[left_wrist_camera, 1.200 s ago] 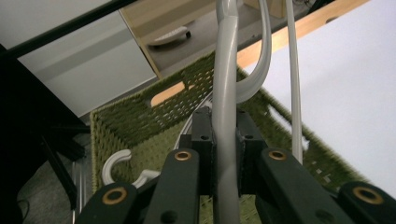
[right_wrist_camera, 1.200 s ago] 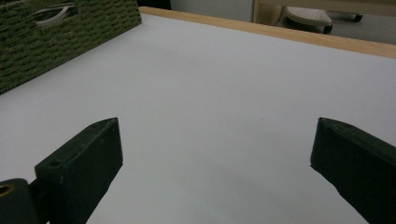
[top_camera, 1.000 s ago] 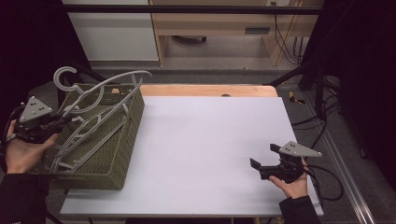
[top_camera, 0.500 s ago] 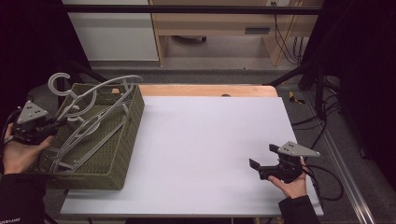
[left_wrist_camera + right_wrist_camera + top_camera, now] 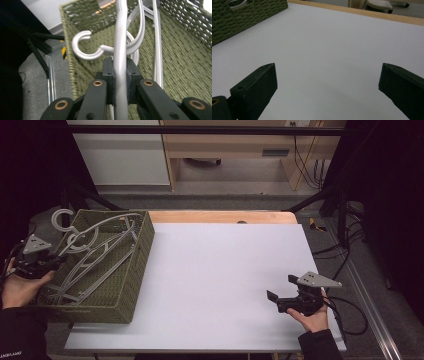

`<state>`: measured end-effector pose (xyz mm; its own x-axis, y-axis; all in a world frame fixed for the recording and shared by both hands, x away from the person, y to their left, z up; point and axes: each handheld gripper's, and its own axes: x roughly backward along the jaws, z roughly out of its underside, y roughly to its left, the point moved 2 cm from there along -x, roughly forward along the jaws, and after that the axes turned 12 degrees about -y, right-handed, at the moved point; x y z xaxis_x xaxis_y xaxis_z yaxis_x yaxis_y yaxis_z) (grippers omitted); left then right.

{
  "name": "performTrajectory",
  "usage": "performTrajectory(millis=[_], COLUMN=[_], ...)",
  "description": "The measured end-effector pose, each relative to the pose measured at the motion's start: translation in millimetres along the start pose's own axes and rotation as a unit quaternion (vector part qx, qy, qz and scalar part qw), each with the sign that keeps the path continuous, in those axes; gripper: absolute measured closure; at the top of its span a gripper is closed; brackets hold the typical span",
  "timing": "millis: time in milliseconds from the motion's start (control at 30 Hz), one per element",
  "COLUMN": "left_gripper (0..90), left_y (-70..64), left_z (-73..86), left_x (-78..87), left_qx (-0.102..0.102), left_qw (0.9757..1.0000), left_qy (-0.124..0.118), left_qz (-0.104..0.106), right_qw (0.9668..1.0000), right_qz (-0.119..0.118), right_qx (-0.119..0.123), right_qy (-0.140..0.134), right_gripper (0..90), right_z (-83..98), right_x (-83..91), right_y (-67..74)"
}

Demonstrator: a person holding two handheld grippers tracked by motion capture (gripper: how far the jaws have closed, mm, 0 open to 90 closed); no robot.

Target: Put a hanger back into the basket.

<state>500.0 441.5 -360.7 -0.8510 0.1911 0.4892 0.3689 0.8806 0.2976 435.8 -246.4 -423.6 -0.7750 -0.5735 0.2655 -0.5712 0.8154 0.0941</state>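
A grey plastic hanger (image 5: 102,231) lies slanted across a green woven basket (image 5: 142,251) at the table's left, its hook (image 5: 62,218) sticking out over the basket's left rim. Other grey hangers (image 5: 85,270) lie under it in the basket. My left gripper (image 5: 56,262) is at the basket's left rim, shut on the top hanger. In the left gripper view the pads clamp the hanger's bar (image 5: 120,37), with the hook (image 5: 82,47) just beyond. My right gripper (image 5: 281,287) hovers low over the white table near its front right, open, with nothing between its fingers (image 5: 257,82).
The white table top (image 5: 225,270) stretches between the basket and my right hand, with a wooden edge (image 5: 220,216) at the back. In the right gripper view the basket's wall (image 5: 242,17) shows far off at the top left. Cables (image 5: 350,250) hang off the table's right side.
My left gripper has sunk and drifted left with the hanger, so the hanger and its hook sit lower over the basket. The right gripper has stayed where it was.
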Motion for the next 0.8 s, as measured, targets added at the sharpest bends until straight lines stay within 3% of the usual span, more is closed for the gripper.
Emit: performTrajectory(millis=[133, 300, 367, 400, 467, 533, 600, 700, 800], left_gripper=[81.1, 80.4, 79.5, 79.5, 79.2, 77.7, 74.3, 68.9, 67.4], left_y=[-10.3, -11.1, -13.6, -15.6, -17.2, -14.8, -13.3, -12.3, -16.6], left_z=[1.3, 8.9, 11.9, 14.2, 17.9, 15.6, 14.2, 12.2, 9.8], left_x=[-11.4, -16.3, -22.8, -26.7, -30.3, -26.6, -22.0, -11.3, -1.4], left_qx=[-0.008, 0.039, 0.050, 0.050, 0.047, 0.058, 0.061, 0.071, 0.081], left_qw=[0.9995, 0.9982, 0.9958, 0.9946, 0.9935, 0.9946, 0.9944, 0.9958, 0.9961], left_qy=[0.028, 0.037, 0.067, 0.086, 0.101, 0.084, 0.085, 0.058, 0.033], left_qz=[0.015, 0.027, 0.037, 0.031, 0.022, 0.014, 0.008, 0.004, 0.014], right_qw=[1.0000, 1.0000, 1.0000, 1.0000, 1.0000, 1.0000, 1.0000, 1.0000, 1.0000], right_qz=[-0.001, 0.000, -0.001, 0.001, 0.000, -0.002, 0.000, 0.000, -0.002], right_qx=[-0.002, -0.003, -0.003, -0.003, -0.003, -0.001, -0.003, -0.003, -0.003], right_qy=[-0.001, -0.004, -0.003, -0.002, -0.002, -0.002, -0.004, -0.006, -0.009], right_gripper=[2.2, 2.2, 2.2, 2.2, 2.1, 2.2, 2.2, 2.2, 2.2], right_z=[-0.2, -0.9, -0.8, -0.7, -0.6, -0.8, -1.2, -1.8, -2.4], right_x=[0.1, 0.8, 0.7, 0.5, 0.2, 1.1, 1.4, 2.4, 3.2], right_y=[0.1, -0.3, -0.2, 0.0, 0.4, 0.0, -0.2, -0.3, -0.5])
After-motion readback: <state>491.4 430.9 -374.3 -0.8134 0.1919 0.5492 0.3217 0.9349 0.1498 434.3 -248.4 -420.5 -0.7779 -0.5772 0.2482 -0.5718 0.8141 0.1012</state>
